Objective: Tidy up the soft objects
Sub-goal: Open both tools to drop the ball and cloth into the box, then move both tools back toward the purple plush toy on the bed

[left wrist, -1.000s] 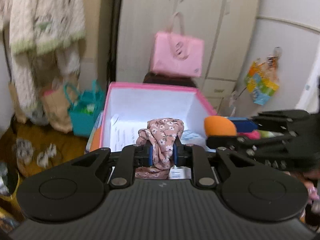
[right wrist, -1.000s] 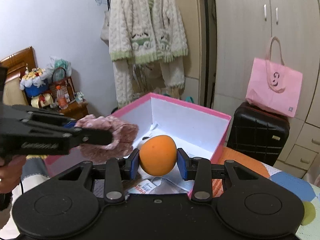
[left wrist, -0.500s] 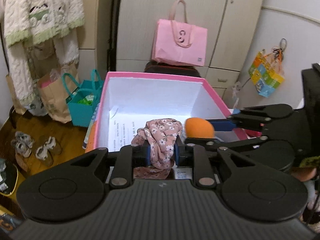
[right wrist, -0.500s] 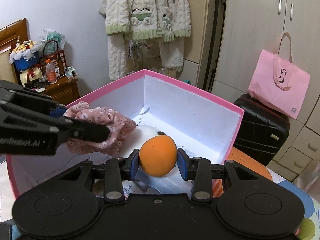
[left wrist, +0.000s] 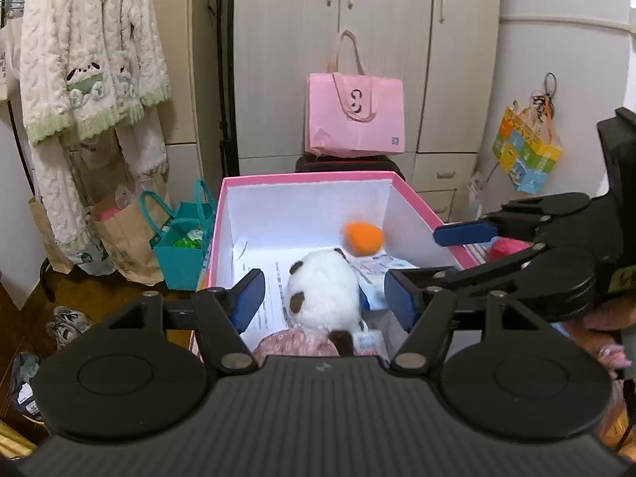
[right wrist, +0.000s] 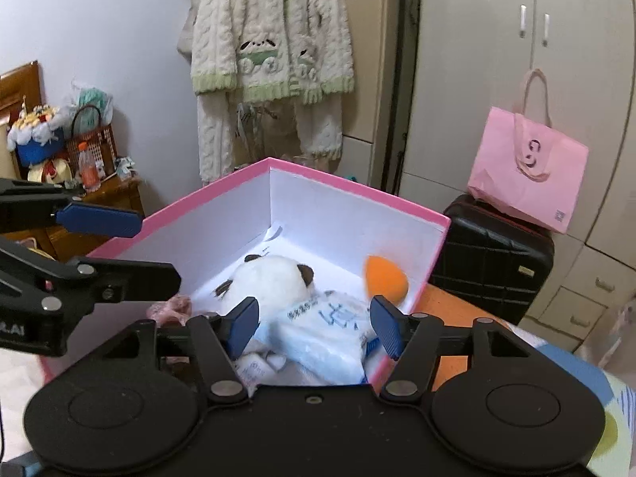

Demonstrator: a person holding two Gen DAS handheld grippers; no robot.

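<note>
orange ball: blurred, outline smeared against the box wall
floral cloth: mostly hidden behind the left gripper's body and the panda toy
white packet: print too small to read
suitcase: only the top shows above the pink box
hand: partly covered by the right gripper, cut off at the right edge

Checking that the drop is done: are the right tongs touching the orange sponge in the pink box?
Apart. The right wrist view shows the right tongs opening with nothing between them; the orange sponge is beyond, by the pink box wall.
</note>
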